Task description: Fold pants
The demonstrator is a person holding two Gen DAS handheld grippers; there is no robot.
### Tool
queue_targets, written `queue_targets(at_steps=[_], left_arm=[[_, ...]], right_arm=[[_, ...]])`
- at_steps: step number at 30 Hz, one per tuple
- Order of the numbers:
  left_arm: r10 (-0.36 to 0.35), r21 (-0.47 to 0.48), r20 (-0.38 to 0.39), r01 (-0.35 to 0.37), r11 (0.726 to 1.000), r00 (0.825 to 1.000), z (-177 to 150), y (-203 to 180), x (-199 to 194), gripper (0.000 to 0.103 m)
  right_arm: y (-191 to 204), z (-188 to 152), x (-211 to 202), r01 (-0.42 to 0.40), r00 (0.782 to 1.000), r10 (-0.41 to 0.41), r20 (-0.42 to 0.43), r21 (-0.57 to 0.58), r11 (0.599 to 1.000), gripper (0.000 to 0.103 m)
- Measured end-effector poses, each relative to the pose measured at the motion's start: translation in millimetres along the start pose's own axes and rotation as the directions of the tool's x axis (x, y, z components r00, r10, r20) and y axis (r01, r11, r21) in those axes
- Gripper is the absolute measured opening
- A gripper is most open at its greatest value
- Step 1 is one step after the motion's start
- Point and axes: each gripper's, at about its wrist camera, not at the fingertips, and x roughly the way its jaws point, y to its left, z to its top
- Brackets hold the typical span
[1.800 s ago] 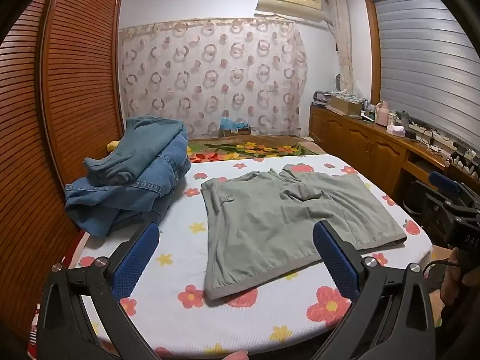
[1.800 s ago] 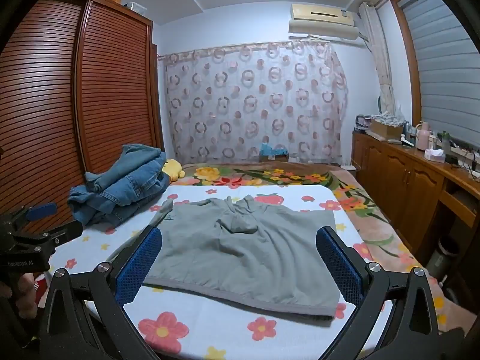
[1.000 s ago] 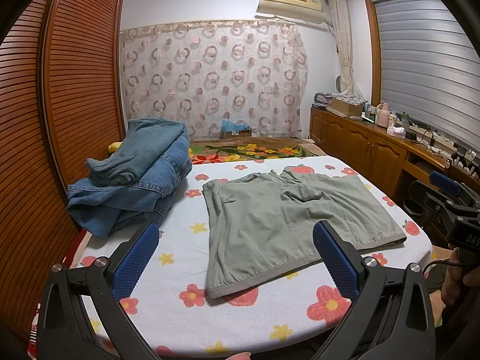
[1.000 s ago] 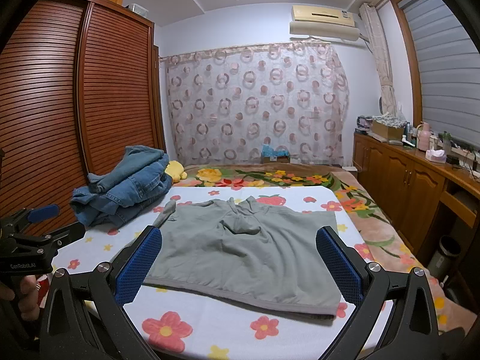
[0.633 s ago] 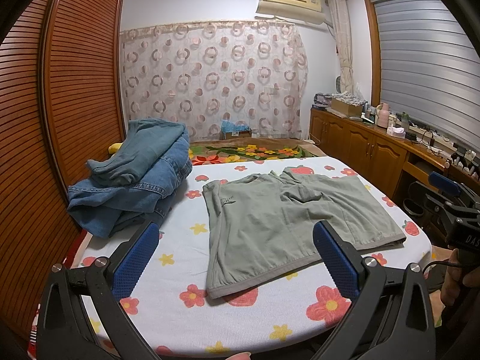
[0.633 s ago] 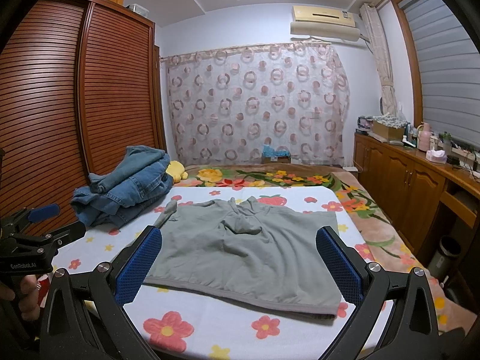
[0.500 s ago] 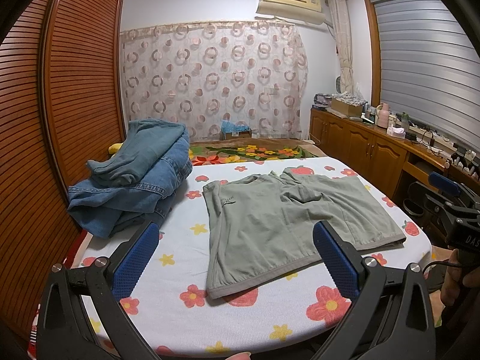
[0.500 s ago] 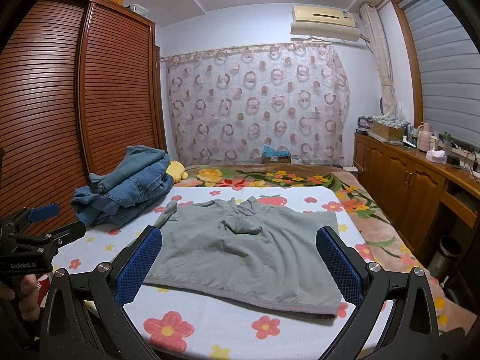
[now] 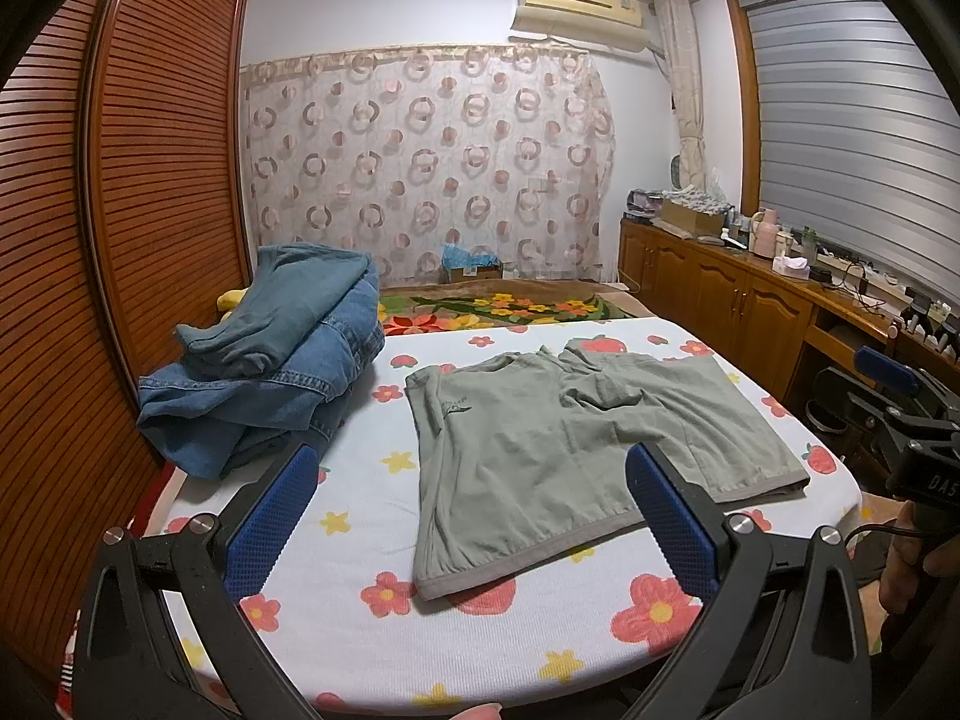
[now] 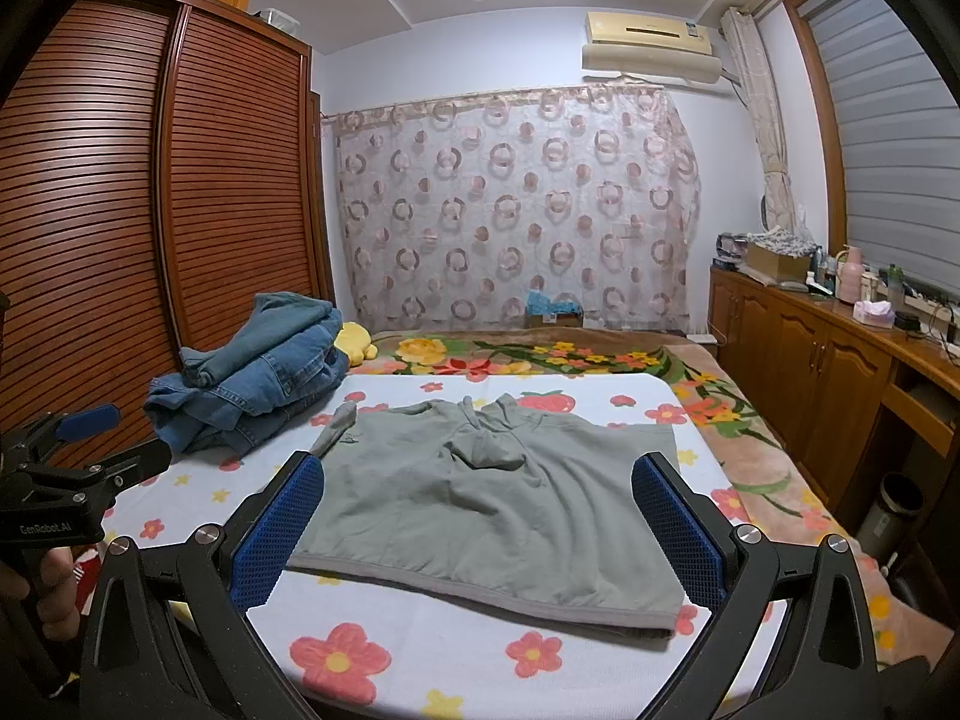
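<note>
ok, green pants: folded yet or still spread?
Spread. The green pants lie flat on the floral sheet, both leg hems visible, slightly rumpled at the crotch; no fold yet.

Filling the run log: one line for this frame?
phase: pre-grasp | left gripper: open, empty | right gripper: open, empty | green pants: flat on bed, unfolded

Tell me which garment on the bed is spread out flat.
The grey-green pants, spread flat mid-bed; the blue jeans sit heaped by the wardrobe.
</note>
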Motion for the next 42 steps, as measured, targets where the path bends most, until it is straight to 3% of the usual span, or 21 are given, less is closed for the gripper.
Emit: queue_targets(at_steps=[42], left_arm=[[-0.009,0.002,-0.024,0.009,1.0,1.0,3.6,-4.0,2.1,0.103]], right_arm=[[5.6,-1.1,7.0,-0.005,1.0,0.005,-0.022,-0.002,1.0,0.103]])
